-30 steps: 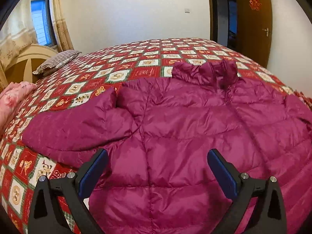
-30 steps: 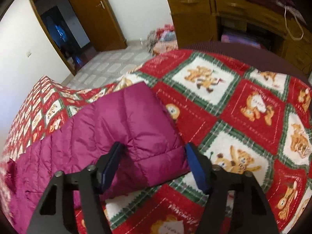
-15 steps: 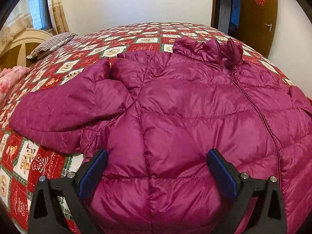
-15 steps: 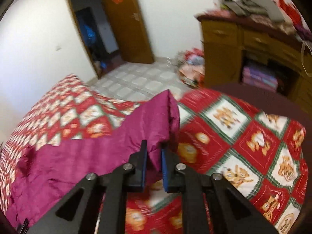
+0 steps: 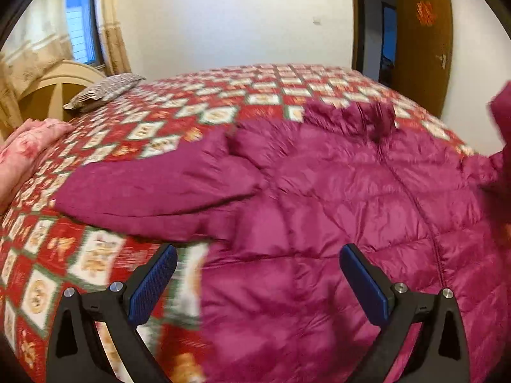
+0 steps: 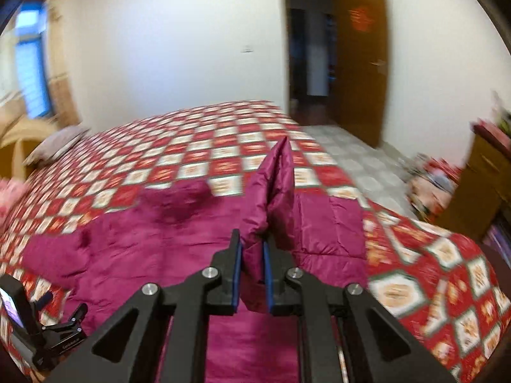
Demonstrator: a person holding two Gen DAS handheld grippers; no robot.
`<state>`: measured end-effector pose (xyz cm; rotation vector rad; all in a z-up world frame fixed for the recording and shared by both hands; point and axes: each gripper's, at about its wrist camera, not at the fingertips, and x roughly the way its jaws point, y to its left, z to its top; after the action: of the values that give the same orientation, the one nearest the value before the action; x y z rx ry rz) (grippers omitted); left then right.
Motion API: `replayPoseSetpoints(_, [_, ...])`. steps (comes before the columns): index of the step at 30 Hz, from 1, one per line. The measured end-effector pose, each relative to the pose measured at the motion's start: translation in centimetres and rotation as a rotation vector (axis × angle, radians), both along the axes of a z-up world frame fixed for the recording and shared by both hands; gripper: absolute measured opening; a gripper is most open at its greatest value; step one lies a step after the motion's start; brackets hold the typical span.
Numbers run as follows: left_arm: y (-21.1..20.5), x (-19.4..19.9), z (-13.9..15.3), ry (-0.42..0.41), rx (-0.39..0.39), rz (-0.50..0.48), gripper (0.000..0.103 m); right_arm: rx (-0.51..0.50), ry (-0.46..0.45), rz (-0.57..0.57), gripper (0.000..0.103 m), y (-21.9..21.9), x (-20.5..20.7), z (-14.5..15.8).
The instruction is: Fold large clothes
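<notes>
A magenta puffer jacket [image 5: 335, 198] lies front up on the bed, collar [image 5: 348, 115] at the far side and its left sleeve [image 5: 153, 191] spread out. My left gripper [image 5: 258, 252] hangs open above the jacket's near left edge, holding nothing. My right gripper [image 6: 252, 245] is shut on the other sleeve [image 6: 274, 178], whose cuff is pinched between the blue pads. That sleeve stands lifted above the jacket body [image 6: 159, 236]. It also shows at the right edge of the left wrist view as raised sleeve fabric [image 5: 501, 121].
A red and white patterned bedspread [image 5: 95, 255] covers the bed. A striped pillow [image 5: 105, 91] and pink bedding [image 5: 28, 146] lie by the headboard. An open wooden door [image 6: 361, 63], tiled floor and a wooden dresser [image 6: 485, 185] are to the right. A black device with a screen [image 6: 19, 316] sits low left.
My right gripper closed on the sleeve's end, lifted it off the bedspread and swung it up over the jacket. My left gripper shifted left, so its left finger now hangs over the bedspread.
</notes>
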<state>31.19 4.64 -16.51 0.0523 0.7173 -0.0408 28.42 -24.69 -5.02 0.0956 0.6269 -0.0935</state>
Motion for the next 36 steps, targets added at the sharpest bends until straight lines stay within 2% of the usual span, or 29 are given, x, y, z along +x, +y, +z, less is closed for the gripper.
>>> replayPoseSetpoints(6, [4.9, -1.7, 1.9, -0.025, -0.072, 0.073, 0.102, 0.05, 0.05, 0.161, 0.014, 7.2, 3.3, -3.4])
replayPoseSetpoints(11, [8.0, -2.0, 2.0, -0.018, -0.128, 0.134, 0.102, 0.055, 0.12, 0.266, 0.014, 14.0, 5.5, -7.4])
replayPoseSetpoints(16, [9.5, -1.8, 1.6, -0.019, -0.118, 0.167, 0.102, 0.08, 0.177, 0.326, 0.014, 17.0, 6.8, -10.9])
replayPoseSetpoints(19, [9.9, -1.5, 1.2, -0.011, -0.116, 0.176, 0.102, 0.123, 0.182, 0.382, 0.014, 18.0, 6.9, -11.9])
replayPoseSetpoints(22, [9.9, -1.0, 1.0, 0.005, -0.116, 0.174, 0.102, 0.218, 0.207, 0.457, 0.027, 18.5, 7.2, -12.3])
replayPoseSetpoints(23, [9.8, -0.9, 1.0, 0.007, -0.114, 0.169, 0.102, 0.274, 0.209, 0.495, 0.049, 18.3, 7.0, -11.9])
replayPoseSetpoints(25, [9.4, -0.6, 1.1, 0.007, -0.111, 0.161, 0.102, 0.337, 0.168, 0.52, 0.077, 17.7, 6.4, -10.7])
replayPoseSetpoints(26, [9.0, -0.4, 1.3, 0.007, -0.112, 0.154, 0.102, 0.342, 0.137, 0.516, 0.077, 17.5, 6.0, -10.2])
replayPoseSetpoints(29, [7.7, 0.2, 2.1, -0.009, -0.111, 0.128, 0.102, 0.24, 0.093, 0.466, 0.077, 15.9, 4.9, -7.7])
replayPoseSetpoints(33, [4.1, 1.6, 3.2, -0.016, -0.09, 0.051, 0.102, 0.03, 0.037, 0.283, 0.077, 12.9, 4.0, -5.8])
replayPoseSetpoints(36, [0.7, 2.7, 3.7, -0.024, -0.042, 0.002, 0.102, -0.064, 0.026, 0.154, 0.073, 10.2, 3.9, -5.5])
